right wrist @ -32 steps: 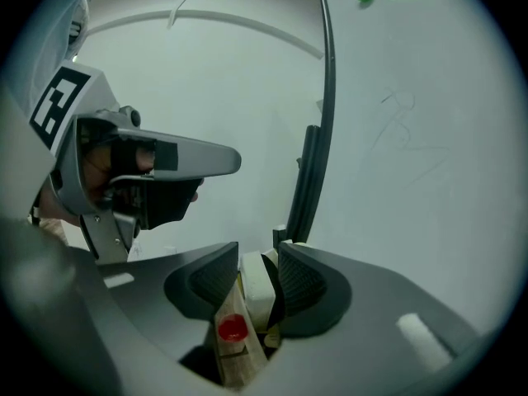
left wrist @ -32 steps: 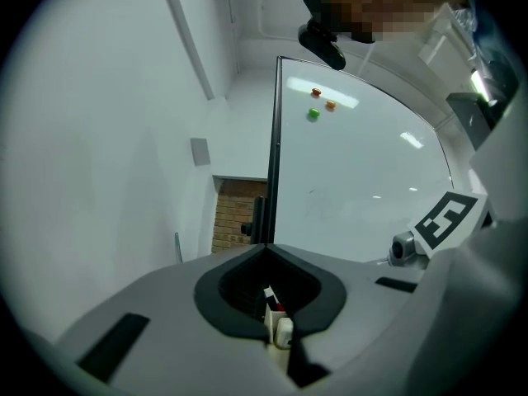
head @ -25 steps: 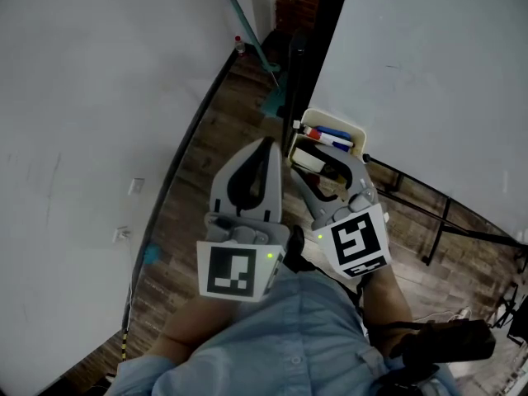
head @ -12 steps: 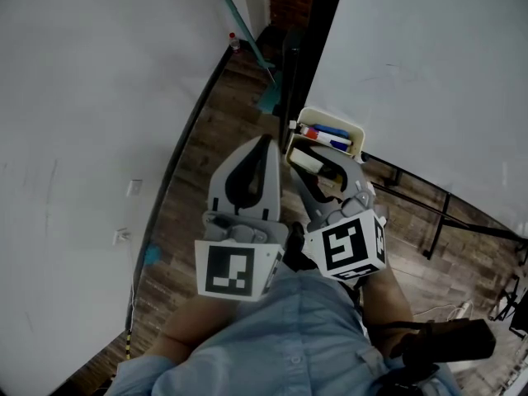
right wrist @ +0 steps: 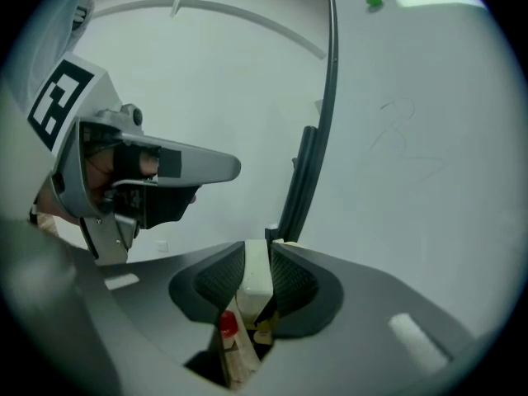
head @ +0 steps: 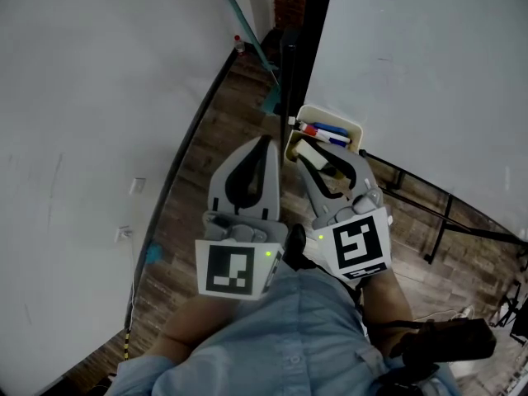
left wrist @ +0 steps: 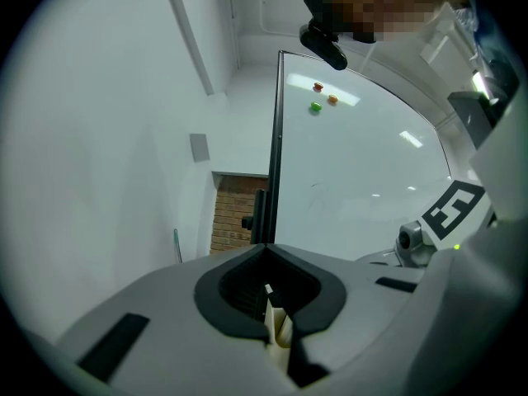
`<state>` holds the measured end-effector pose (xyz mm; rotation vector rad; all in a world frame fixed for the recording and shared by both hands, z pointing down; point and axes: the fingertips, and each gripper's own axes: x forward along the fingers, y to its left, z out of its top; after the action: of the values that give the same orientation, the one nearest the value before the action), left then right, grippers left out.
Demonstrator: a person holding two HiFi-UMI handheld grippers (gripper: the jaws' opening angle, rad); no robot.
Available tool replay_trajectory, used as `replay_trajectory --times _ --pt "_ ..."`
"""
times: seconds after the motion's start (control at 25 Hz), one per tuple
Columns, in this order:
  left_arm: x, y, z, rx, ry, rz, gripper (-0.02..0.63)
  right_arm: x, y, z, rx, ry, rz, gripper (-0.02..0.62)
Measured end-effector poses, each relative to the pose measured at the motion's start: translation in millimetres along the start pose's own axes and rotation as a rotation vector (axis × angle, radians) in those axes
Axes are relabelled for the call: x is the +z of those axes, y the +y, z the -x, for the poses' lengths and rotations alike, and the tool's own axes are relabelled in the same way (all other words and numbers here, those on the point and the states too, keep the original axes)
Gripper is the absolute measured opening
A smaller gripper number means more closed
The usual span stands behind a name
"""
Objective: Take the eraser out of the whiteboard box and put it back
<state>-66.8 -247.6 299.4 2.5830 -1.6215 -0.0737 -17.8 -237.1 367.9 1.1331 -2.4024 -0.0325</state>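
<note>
A cream whiteboard box (head: pixel 353 129) hangs on the whiteboard's lower edge, with red and blue markers (head: pixel 328 135) inside. The white eraser (head: pixel 310 152) stands in the box's near side. My right gripper (head: pixel 322 153) reaches into the box; its jaws have just been closing, and the pads now press both sides of the eraser (right wrist: pixel 256 275). In the right gripper view the gripper (right wrist: pixel 257 250) frames the eraser, with a red marker cap (right wrist: pixel 227 324) below it. My left gripper (head: pixel 266 142) is shut and empty, level, just left of the box; its joined tips (left wrist: pixel 268 251) show in its own view.
The whiteboard (head: pixel 429 64) fills the right, a white wall (head: pixel 91 97) the left. The board's black frame post (head: pixel 297 64) rises behind the box. A stand's dark legs (head: pixel 441 221) cross the wooden floor (head: pixel 198 163) at the right.
The right gripper's jaws have drawn in from wide apart onto the eraser in the box. The left gripper has stayed where it was.
</note>
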Motion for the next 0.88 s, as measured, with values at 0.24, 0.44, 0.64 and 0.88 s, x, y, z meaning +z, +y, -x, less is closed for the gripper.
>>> replay_trajectory --times 0.24,0.44,0.64,0.88 --pt "9 -9 12 0.012 -0.019 -0.019 0.005 16 -2 17 -0.021 -0.069 0.012 0.097" --pt "18 -13 22 0.024 -0.041 -0.039 0.006 33 -3 32 -0.04 -0.128 0.019 0.097" --pt "27 -22 34 0.027 -0.062 -0.061 0.006 48 -3 50 -0.051 -0.191 0.006 0.097" --pt "38 -31 50 0.032 -0.095 -0.083 0.006 66 -2 76 -0.067 -0.269 -0.003 0.097"
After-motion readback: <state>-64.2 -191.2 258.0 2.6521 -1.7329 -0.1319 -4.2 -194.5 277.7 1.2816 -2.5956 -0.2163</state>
